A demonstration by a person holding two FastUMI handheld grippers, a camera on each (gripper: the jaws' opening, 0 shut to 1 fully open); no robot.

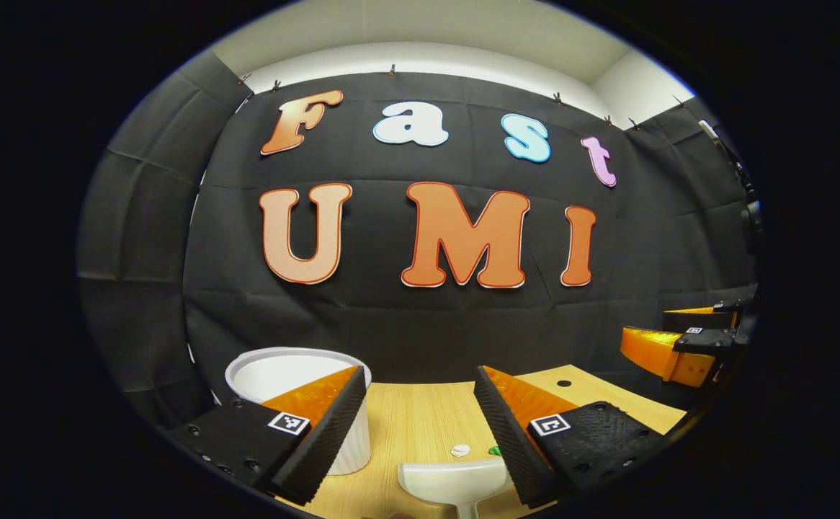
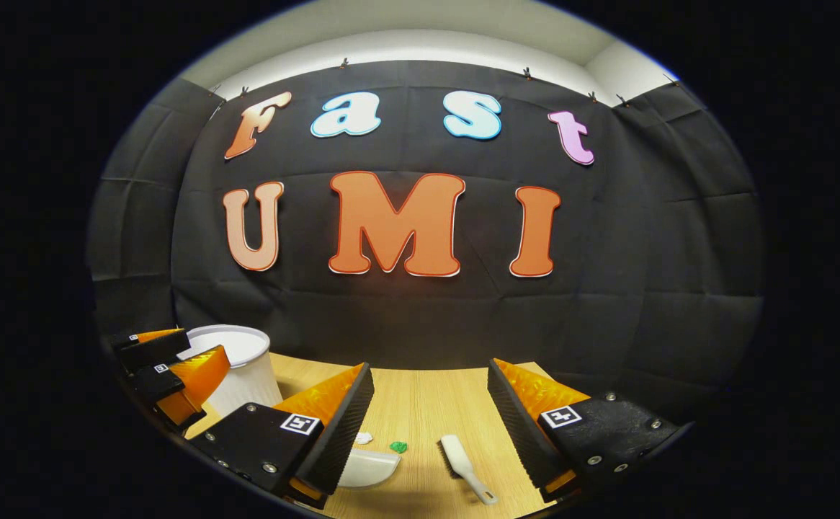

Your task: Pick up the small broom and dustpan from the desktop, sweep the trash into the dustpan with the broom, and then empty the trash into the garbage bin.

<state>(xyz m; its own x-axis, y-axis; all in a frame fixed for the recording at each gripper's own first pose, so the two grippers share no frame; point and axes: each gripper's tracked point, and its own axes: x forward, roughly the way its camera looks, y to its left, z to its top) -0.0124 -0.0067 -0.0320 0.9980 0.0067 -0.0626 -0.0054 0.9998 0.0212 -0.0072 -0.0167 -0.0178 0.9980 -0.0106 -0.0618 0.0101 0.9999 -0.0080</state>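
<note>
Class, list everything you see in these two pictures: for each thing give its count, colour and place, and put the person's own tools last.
Table: one, light wood, in front of the booth's black cloth wall.
Bin: one, white, open top, on the table's far left.
Dustpan: one, white, on the table in front of the left gripper.
Broom: one, white, lying right of the dustpan.
Trash: two scraps, one white and one green, just beyond the dustpan.
Left gripper: one, open, above the dustpan.
Right gripper: one, open, above the broom.
</note>
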